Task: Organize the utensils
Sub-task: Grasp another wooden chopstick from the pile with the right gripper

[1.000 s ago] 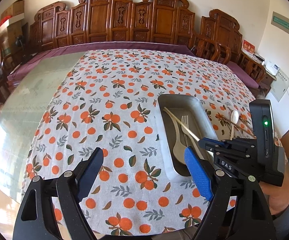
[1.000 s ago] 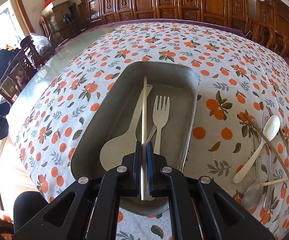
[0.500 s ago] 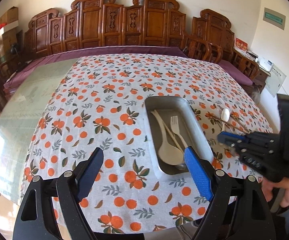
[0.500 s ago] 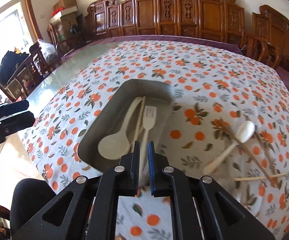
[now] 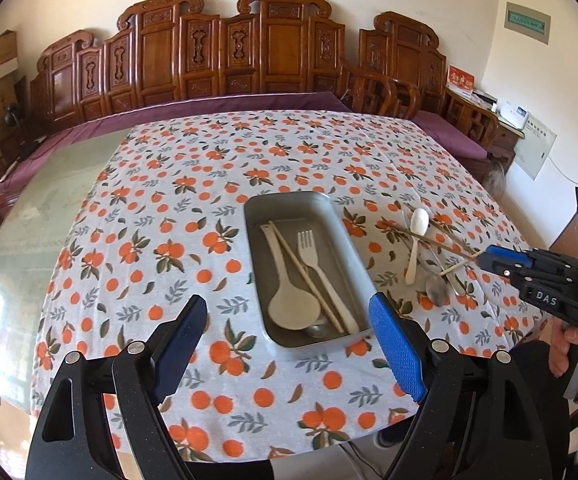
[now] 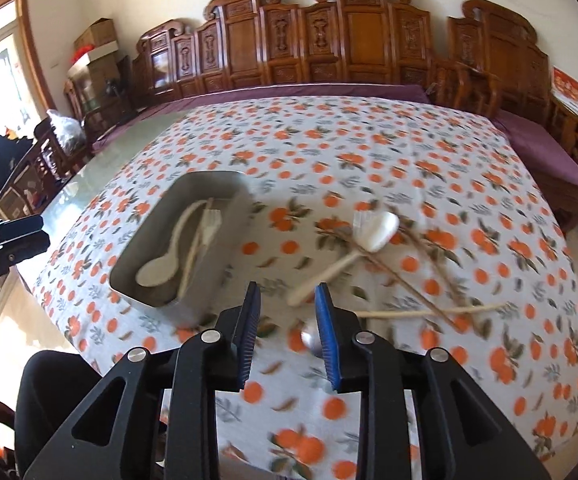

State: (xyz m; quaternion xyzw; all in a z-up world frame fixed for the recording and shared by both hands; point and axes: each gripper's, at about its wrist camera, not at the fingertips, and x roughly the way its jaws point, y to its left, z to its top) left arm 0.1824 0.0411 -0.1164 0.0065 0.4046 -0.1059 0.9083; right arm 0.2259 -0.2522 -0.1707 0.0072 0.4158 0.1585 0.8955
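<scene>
Since the earlier frame we have released the chopstick (image 5: 307,276) into the tray (image 5: 353,236) and swung right. Left gripper (image 5: 289,344) gapes empty; right gripper (image 6: 287,334), jaws opening and empty, nears the loose utensils (image 6: 373,264) by the table's right edge: light, stiff, slippery; grip handles mid-length.

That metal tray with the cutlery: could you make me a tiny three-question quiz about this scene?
1. True or false: the fork lies inside the metal tray.
2. Which is empty: A) left gripper, B) right gripper, C) both?
3. Fill in: the white spoon outside the tray lies on the ______.

Key: 1 true. 2 C: the left is wide open, the right is opening with nothing between its jaws. 3 tablecloth.
</scene>
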